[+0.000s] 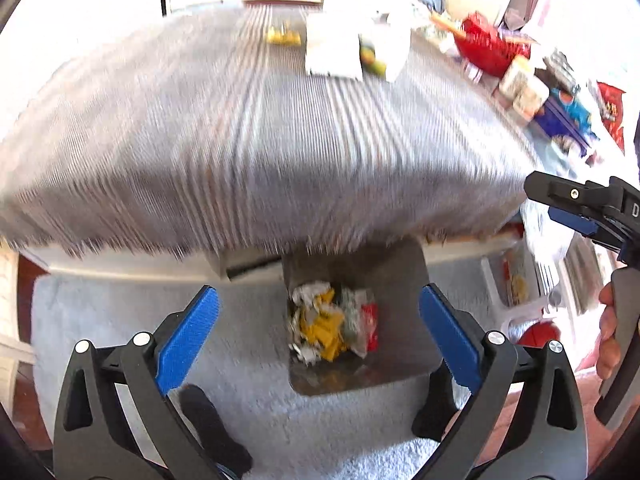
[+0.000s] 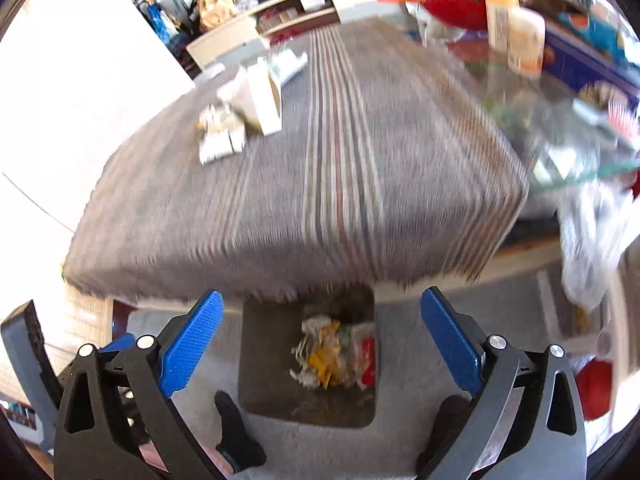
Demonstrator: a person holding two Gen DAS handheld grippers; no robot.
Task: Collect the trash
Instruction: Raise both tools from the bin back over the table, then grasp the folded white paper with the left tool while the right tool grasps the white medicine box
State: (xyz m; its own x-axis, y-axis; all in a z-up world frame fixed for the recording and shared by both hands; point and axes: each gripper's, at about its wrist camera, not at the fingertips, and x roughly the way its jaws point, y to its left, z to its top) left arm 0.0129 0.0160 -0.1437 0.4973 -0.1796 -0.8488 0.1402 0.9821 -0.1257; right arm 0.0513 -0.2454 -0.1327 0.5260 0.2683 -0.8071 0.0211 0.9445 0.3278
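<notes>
Trash [image 1: 334, 326] heaped in bin [image 1: 400, 276], no clear long axis; left gripper [image 1: 320, 332], right gripper [image 2: 320, 336] jaws wide, empty.

Crumpled trash [image 1: 332, 326], white, yellow, greenish and red wrappers, lies heaped in a dark square bin [image 1: 400, 280] on the floor, below and between the left gripper's [image 1: 319, 332] spread fingers. More white paper scraps [image 1: 334, 50] lie far ahead on the desk.

The bin [image 1: 360, 320] is lying open from above; the striped cloth's [image 1: 260, 140] edge seems to be overhanging its far rim.
</notes>
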